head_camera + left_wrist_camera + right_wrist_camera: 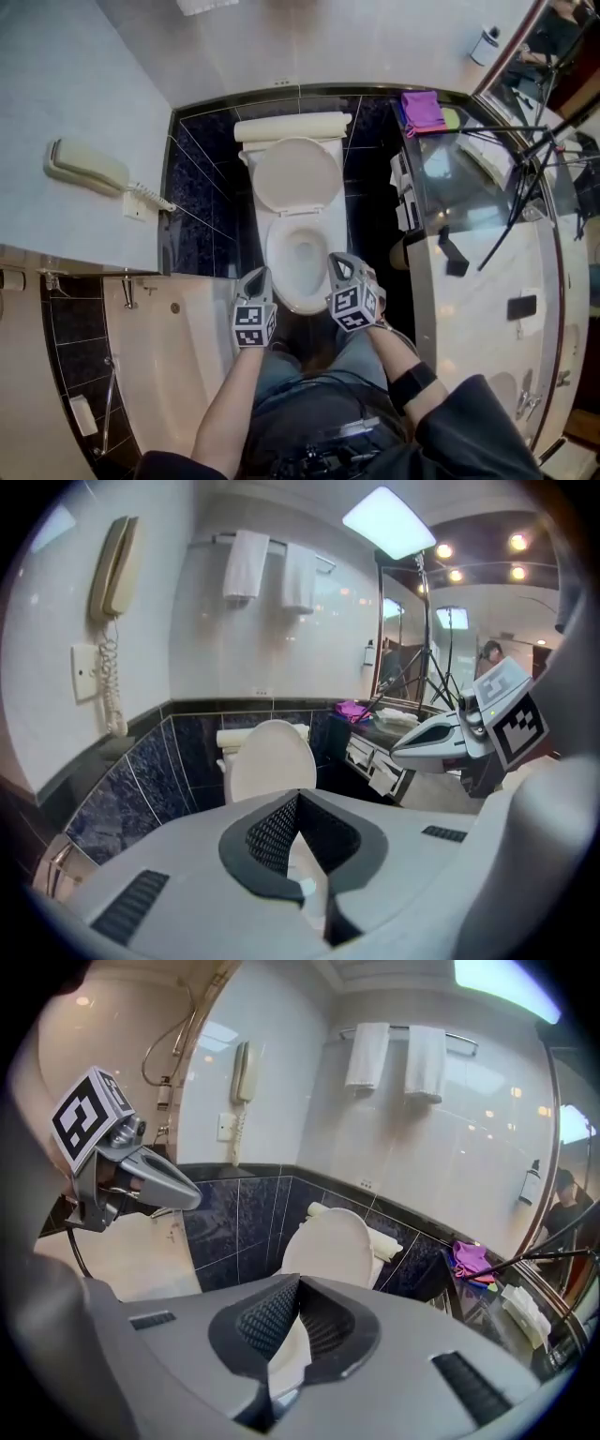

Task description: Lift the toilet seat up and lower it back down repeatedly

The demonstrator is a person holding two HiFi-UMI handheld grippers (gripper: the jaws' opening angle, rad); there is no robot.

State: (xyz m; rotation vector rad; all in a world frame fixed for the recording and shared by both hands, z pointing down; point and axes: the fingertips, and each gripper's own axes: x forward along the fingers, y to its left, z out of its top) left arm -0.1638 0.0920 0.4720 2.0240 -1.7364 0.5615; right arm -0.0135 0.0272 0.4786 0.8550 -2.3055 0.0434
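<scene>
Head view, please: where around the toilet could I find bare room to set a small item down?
The pale counter right of the toilet is bare between the small dark object and the black slab. The tub rim on the left is bare too. The counter's far end is crowded: purple cloth, tripod legs.

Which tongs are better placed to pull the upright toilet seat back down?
Right, probably, by a small margin. In the head view the right tongs overlap the bowl, nearer the upright seat; the left tongs hang beside it. Both are shut and empty.
</scene>
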